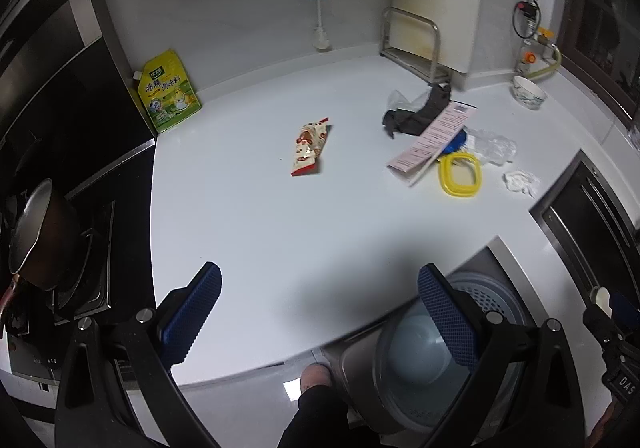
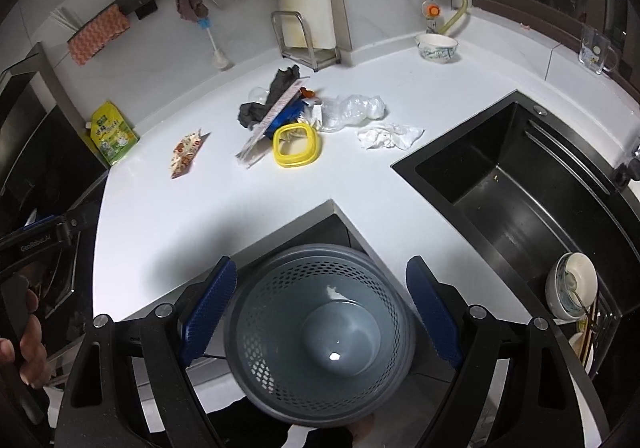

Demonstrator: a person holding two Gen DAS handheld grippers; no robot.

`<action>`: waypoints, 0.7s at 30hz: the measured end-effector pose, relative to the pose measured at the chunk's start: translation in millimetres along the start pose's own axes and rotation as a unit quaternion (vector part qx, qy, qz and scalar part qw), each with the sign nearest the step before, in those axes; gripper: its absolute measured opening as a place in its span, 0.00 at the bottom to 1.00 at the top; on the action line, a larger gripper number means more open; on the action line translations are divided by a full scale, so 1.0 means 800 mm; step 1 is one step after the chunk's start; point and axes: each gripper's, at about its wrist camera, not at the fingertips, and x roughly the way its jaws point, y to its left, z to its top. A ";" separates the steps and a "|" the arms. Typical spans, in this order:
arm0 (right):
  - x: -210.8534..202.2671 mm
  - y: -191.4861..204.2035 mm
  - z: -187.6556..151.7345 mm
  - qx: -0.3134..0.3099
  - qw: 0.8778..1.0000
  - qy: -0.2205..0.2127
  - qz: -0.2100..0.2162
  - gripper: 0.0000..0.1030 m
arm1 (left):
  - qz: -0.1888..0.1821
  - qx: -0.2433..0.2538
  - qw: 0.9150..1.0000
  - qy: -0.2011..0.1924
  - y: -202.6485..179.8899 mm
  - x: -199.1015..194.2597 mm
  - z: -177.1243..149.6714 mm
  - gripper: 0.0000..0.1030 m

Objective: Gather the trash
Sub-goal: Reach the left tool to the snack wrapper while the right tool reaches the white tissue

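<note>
A grey perforated trash basket [image 2: 320, 332] stands below the counter's front notch, empty; it also shows in the left wrist view [image 1: 448, 344]. Trash lies on the white counter [image 1: 280, 228]: a snack wrapper [image 1: 310, 147] [image 2: 186, 153], a dark rag [image 1: 416, 111] [image 2: 272, 95], a pink paper slip [image 1: 434, 137], a yellow ring lid [image 1: 460, 172] [image 2: 297, 145], clear crumpled plastic [image 2: 354, 107] and a crumpled white tissue [image 2: 390, 135] [image 1: 520, 180]. My left gripper [image 1: 320, 312] is open and empty over the counter's front edge. My right gripper [image 2: 320, 304] is open and empty above the basket.
A stove with a pan [image 1: 36, 236] is at the left, beside a yellow seasoning pouch [image 1: 170, 89]. A black sink [image 2: 532, 187] with bowls [image 2: 572, 290] is at the right. A bowl [image 2: 437, 47], a metal rack [image 2: 304, 39] and a glass mug [image 2: 596, 49] stand at the back.
</note>
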 end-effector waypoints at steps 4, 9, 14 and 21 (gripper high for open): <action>0.031 -0.009 0.021 0.019 1.000 0.001 -0.008 0.80 | -0.005 -0.011 1.000 -0.003 0.018 0.038 0.030 0.94; 0.080 -0.018 0.050 0.041 0.999 0.008 -0.033 0.80 | -0.007 -0.014 1.000 0.005 0.032 0.109 0.078 0.94; 0.145 -0.039 0.087 0.071 0.996 0.013 -0.060 0.80 | -0.022 -0.005 1.000 0.002 0.033 0.174 0.116 0.94; 0.215 -0.073 0.138 0.078 0.993 0.007 -0.085 0.80 | -0.038 0.028 0.999 0.007 0.023 0.236 0.144 0.94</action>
